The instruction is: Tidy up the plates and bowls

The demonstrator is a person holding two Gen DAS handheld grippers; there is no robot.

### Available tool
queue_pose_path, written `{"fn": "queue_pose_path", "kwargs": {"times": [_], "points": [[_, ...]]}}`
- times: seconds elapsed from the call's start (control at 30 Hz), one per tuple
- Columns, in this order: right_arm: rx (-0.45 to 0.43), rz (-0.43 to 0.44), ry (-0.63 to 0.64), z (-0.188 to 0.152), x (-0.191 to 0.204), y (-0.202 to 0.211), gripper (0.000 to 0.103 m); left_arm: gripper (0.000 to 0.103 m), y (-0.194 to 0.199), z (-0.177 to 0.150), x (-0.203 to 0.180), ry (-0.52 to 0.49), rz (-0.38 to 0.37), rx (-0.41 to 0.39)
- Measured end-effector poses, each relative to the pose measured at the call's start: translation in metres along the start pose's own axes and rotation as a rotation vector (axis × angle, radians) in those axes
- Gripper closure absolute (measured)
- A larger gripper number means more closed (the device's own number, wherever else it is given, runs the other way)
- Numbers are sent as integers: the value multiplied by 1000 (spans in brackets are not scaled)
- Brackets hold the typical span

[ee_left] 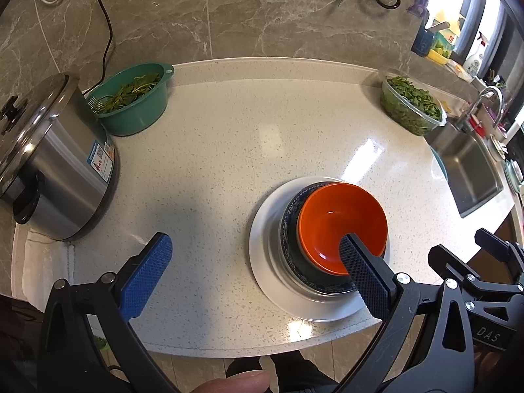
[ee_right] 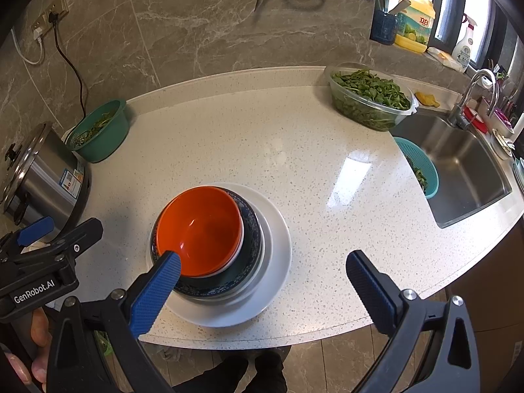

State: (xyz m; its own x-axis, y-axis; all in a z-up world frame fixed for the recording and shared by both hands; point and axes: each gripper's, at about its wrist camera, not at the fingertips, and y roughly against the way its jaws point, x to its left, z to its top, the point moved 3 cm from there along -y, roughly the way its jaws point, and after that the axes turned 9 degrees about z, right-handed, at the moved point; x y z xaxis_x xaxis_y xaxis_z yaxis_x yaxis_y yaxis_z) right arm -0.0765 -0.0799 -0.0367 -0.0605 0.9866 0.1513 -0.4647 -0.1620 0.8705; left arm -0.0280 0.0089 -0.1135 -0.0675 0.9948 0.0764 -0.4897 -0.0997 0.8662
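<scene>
- Both grippers hover wide open over the near edge of the counter (ee_left: 229, 131), and neither has hold of anything.
- Seen from the left wrist view, the left gripper (ee_left: 258, 262) straddles bare counter and the stack; its right finger (ee_left: 357, 258) overlaps the near rim of the orange bowl (ee_left: 342, 222), but whether they touch I cannot tell.
- Seen from the right wrist view, the right gripper (ee_right: 268, 271) spans the stack's right side, with its left finger (ee_right: 160, 285) over the bowl's near rim.
- Stacked near the counter's front edge, the orange bowl sits in a dark blue patterned bowl (ee_right: 252, 245), which sits on a smaller white plate (ee_right: 267, 229) on a large white plate (ee_right: 278, 262).
- Judging by this, the stacking looks essentially done.
- Risks: the orange bowl sits off-centre and tilted, so a finger catching its rim on the way out could tip it or drag the stack toward the near edge.
- Farther out stand a steel pot (ee_left: 55, 163) at the left edge, a green basin of greens (ee_left: 134, 98) at the back left, a clear container of greens (ee_right: 370, 98) at the back right, and the sink (ee_right: 465, 177) beyond the right edge.
</scene>
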Motion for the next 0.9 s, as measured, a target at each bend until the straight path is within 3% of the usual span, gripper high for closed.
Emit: {"fn": "queue_pose_path", "kwargs": {"times": [0.9], "points": [[5,2,3,0,0,-2,0,0,-3,1,0,-1,-2,4]]}}
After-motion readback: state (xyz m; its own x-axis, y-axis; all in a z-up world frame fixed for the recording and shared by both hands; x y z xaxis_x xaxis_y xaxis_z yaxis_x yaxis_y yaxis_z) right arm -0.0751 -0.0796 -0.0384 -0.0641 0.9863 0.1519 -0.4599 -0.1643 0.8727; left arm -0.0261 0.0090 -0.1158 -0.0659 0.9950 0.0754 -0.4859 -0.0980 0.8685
